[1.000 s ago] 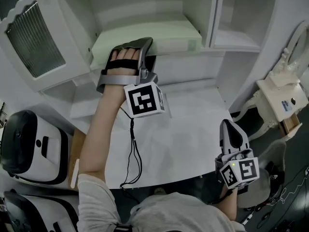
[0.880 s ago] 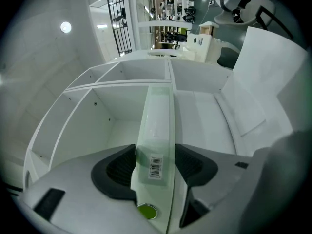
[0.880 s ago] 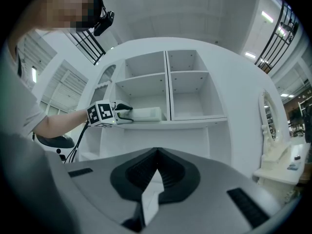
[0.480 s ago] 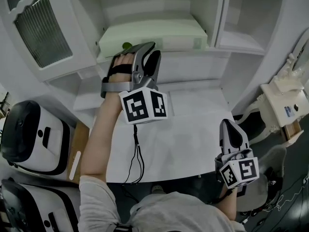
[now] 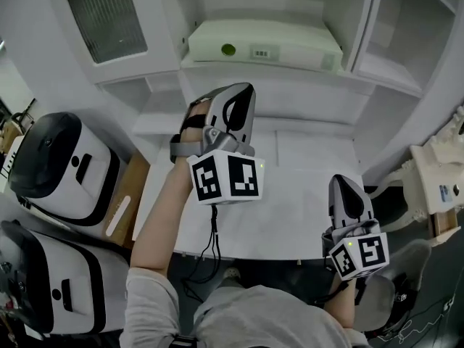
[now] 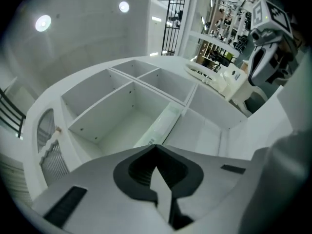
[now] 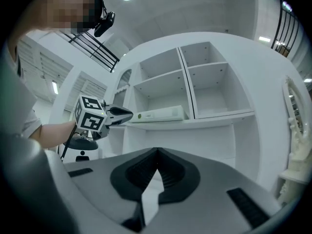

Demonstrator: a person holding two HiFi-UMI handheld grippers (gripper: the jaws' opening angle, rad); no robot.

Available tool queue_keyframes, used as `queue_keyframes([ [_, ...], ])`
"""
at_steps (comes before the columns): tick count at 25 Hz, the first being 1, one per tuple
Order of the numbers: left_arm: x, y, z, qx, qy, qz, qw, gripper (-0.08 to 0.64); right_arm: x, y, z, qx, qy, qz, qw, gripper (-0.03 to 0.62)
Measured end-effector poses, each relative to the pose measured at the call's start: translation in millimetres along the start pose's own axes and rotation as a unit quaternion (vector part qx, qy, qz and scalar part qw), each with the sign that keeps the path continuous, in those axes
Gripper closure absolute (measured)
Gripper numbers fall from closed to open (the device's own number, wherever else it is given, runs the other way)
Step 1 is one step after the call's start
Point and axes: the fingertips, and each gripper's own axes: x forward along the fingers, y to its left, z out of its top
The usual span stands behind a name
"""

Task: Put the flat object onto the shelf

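There it is, the flat object (image 5: 264, 43), a slim, pale, greenish-white slab lying flat on the shelf (image 5: 290, 75) in the compartment left of the upright divider. A round green spot sits near its left end, and a barcode sticker sits further along the front face. Its long axis runs side to side along the shelf's front edge, with the green-spot end to the left. The sticker's print is too small to read. In the left gripper view the slab is foreshortened, and the gripper's own body cuts off its near end. The head view cannot make out the back edge against the pale cabinet wall. The left gripper (image 5: 246, 90) is out in front of the shelf over the white table (image 5: 304, 194), clear of the slab. Its jaws are closing, the tips already meet, and nothing is between them. The right gripper (image 5: 341, 182) sits low at the table's near right edge, well apart from the shelf, with its jaws together and empty.
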Motion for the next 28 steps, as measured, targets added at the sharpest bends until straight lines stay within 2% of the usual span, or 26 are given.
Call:
queue_keyframes([
  [4, -28, -9, -6, -0.043, 0.011, 0.011, 0.999, 0.546, 3, 12, 0, -0.001, 0.001, 0.032, 0.999, 0.583],
  [8, -56, -21, -13, -0.104, 0.019, 0.011, 0.9943, 0.546, 5, 25, 0, -0.004, 0.002, 0.062, 0.998, 0.583],
  [14, -94, -43, -23, -0.175, 0.035, 0.017, 0.9838, 0.546, 6, 46, -3, -0.009, 0.007, 0.099, 0.995, 0.583],
  [19, -127, -62, -30, -0.232, 0.047, 0.021, 0.9714, 0.546, 0, 62, -5, -0.005, 0.008, 0.123, 0.992, 0.583],
  [28, -176, -96, -32, -0.285, 0.059, 0.019, 0.9566, 0.546, -20, 88, -16, 0.003, 0.016, 0.154, 0.988, 0.583],
])
